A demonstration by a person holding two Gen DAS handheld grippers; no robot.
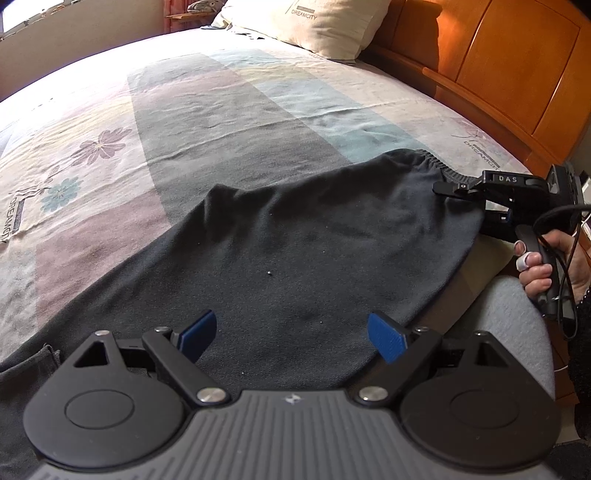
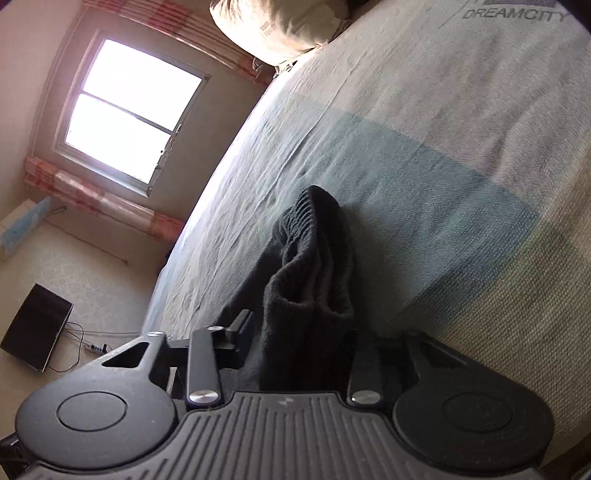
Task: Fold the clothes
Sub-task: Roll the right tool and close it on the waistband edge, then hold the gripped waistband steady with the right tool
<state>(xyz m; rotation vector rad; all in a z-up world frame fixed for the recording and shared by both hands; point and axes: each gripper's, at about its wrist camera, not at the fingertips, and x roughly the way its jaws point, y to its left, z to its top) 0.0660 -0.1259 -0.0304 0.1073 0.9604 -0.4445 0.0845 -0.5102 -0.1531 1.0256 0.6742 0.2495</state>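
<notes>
While one dark garment (image 1: 295,251) lies spread on the bed (image 1: 207,122), its ribbed hem toward the headboard (image 1: 491,62), two tongs work at it. The left tongs (image 1: 291,336) hover over the near part of the cloth with their two blue pads wide apart and nothing between them. The right tongs (image 1: 448,192) are at the ribbed hem (image 1: 432,158); from the left wrist view their fingers lie pressed together on the edge of the cloth. In the right wrist view the same tongs (image 2: 303,343) show black fingers drawn in on either side of a bunched fold of the garment (image 2: 310,266), which fills the gap and rises in a ridge in front of them, so they are clamped on the cloth.

Counted: one garment, one bed, one pillow (image 1: 314,22), two tongs, one hand (image 1: 546,266) in sight.

Only the left wrist view shows the whole spread of the garment, the wooden headboard, the flower print (image 1: 99,146) on the sheet, the hand on the right tongs' handle with its cable, and a grey-clad leg (image 1: 517,314) at the bed's edge. Only the right wrist view shows the window (image 2: 129,110), the checked curtain (image 2: 99,199) beside it, a pale box (image 2: 22,225) by the wall, and a flat black panel (image 2: 37,332) on the floor with wires trailing from it. The pillow appears in both views, as does the DREAMCITY lettering on the bedding.
</notes>
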